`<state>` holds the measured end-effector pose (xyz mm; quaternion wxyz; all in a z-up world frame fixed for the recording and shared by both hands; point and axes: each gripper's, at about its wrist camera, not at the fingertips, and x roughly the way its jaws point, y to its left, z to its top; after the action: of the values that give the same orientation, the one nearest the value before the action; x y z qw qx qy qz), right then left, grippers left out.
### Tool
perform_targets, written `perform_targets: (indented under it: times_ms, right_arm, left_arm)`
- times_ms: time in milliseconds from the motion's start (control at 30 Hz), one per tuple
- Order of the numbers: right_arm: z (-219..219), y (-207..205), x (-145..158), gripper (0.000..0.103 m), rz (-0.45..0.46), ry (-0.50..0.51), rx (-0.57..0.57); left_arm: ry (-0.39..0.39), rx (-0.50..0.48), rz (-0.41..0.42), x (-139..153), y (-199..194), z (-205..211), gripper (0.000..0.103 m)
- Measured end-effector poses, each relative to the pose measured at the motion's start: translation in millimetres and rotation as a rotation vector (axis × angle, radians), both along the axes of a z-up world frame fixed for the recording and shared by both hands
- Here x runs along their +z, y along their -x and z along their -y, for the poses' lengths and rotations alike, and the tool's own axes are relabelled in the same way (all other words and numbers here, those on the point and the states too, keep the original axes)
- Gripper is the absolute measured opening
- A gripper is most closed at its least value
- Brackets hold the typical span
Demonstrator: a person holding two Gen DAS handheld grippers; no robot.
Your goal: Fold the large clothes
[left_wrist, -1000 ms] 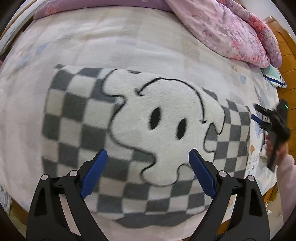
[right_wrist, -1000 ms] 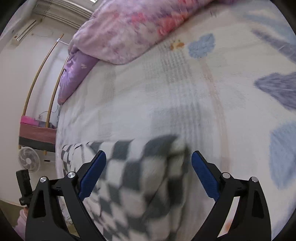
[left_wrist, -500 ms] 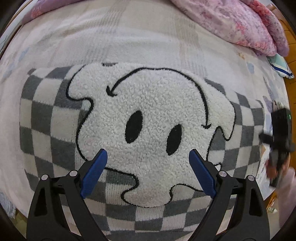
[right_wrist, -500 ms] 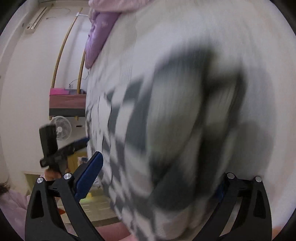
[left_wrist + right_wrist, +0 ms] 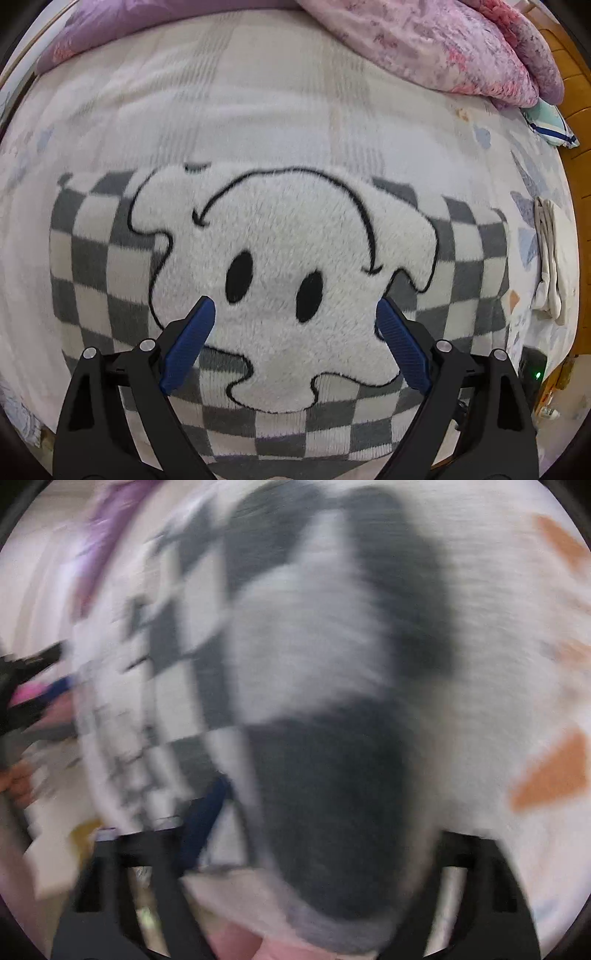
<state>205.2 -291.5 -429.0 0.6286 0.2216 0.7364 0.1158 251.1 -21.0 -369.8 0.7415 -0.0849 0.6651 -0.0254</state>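
A grey-and-white checked sweater [image 5: 92, 266] with a fluffy white cartoon face [image 5: 280, 251] lies flat on the bed. My left gripper [image 5: 294, 306] hovers over the lower part of the face, pointing steeply down. Its jaws are closing slightly and nothing is between them. In the blurred right wrist view, my right gripper [image 5: 321, 794] straddles a raised edge of the sweater [image 5: 325, 775]. Its jaws are closing with that cloth between them. One blue pad [image 5: 207, 812] shows, and the other is hidden behind the fabric. I cannot see the pads pressing.
The pale patterned bedsheet [image 5: 258, 110] stretches behind the sweater. A pink floral quilt [image 5: 443, 48] and a purple cover [image 5: 147, 37] are heaped at the far side. A folded white cloth [image 5: 550, 258] lies at the right, by the wooden bed frame [image 5: 569, 96].
The right gripper has swung from beside the sweater onto its edge, and its jaws have narrowed around the cloth. The left gripper has shifted over the face patch with its jaws slightly narrower.
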Motion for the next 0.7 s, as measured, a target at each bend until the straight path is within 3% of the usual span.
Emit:
perform_targets:
  times_ms: [100,167,267,367,433,500,700]
  right_arm:
    - [-3,4,1,0.052,-0.031,0.072,-0.107]
    - [-16,0,2,0.052,-0.036,0.159,-0.100]
    - [-34,-4,5,0.052,-0.064,0.262,-0.122]
    - [-45,-11,1,0.053,-0.094,0.279,-0.135]
    - [-57,-21,0,0.054,-0.102,0.274,-0.133]
    - [-59,-23,-2,0.054,-0.101,0.273,-0.123]
    - [-39,-16,-12,0.059,-0.088,0.250,-0.124]
  left_arm:
    - [0.000,-0.016,-0.001,5,-13,5,0.052]
    - [0.002,-0.023,-0.006,6,-23,7,0.037]
    - [0.077,-0.022,-0.020,5,-38,9,0.021]
    - [0.083,-0.029,-0.042,-3,-58,14,0.017]
    - [0.035,-0.024,-0.103,-22,-75,18,0.017]
    - [0.049,-0.034,-0.198,-56,-90,22,0.016]
    - [0.086,-0.043,-0.241,-85,-116,19,0.016]
